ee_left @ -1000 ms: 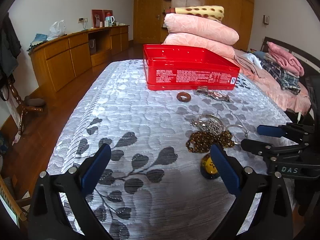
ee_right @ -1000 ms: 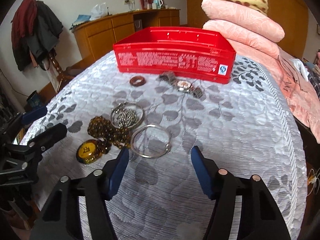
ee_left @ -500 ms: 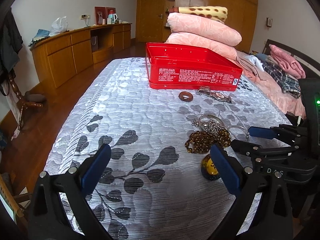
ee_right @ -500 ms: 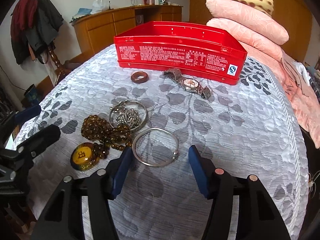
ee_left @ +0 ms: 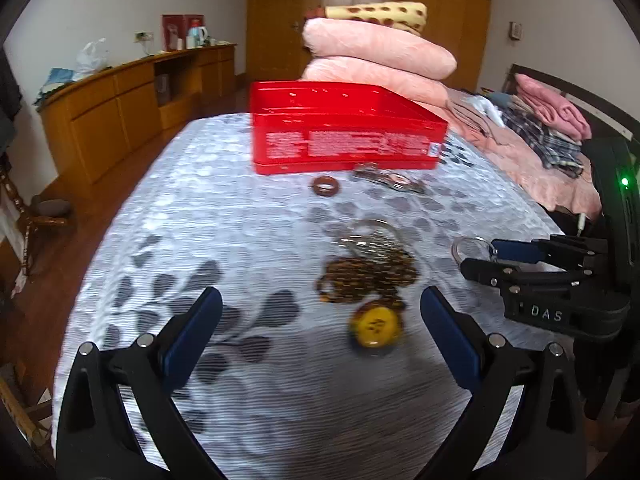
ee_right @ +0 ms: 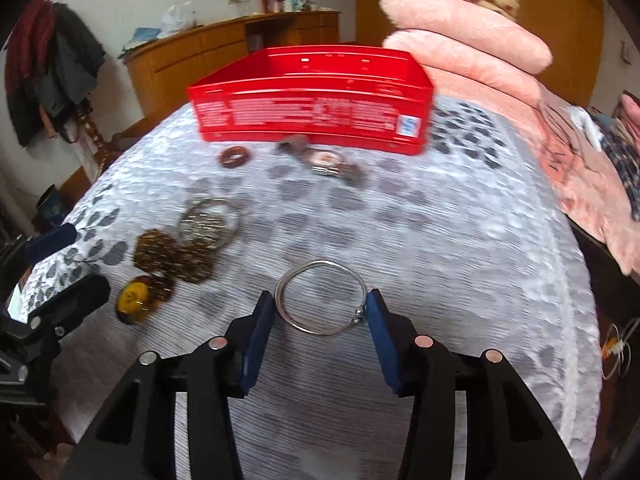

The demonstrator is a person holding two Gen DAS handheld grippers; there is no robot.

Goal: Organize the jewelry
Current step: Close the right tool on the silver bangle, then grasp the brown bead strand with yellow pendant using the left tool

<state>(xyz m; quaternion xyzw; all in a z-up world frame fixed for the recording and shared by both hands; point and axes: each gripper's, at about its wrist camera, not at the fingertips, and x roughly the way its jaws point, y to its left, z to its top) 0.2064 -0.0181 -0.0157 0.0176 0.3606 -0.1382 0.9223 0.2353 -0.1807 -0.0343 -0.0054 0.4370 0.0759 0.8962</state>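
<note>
Silver bangle (ee_right: 322,297) is clamped btwn the blue pads of the right gripper (ee_right: 321,312), near the bed's (ee_right: 460,240) front edge. Left gripper (ee_left: 320,320) jaws wide apart, holding nothing. Farther: amber bead necklace (ee_right: 172,256), brown ring (ee_right: 235,157), wristwatch (ee_right: 326,159), then red tin (ee_right: 312,96).

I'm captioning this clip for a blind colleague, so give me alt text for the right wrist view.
The right claw grips a thin silver wire bangle between its blue pads above a grey leaf-patterned bedspread. Beyond lie a brown bead necklace, a metal wristwatch and an open red rectangular tin.
</note>
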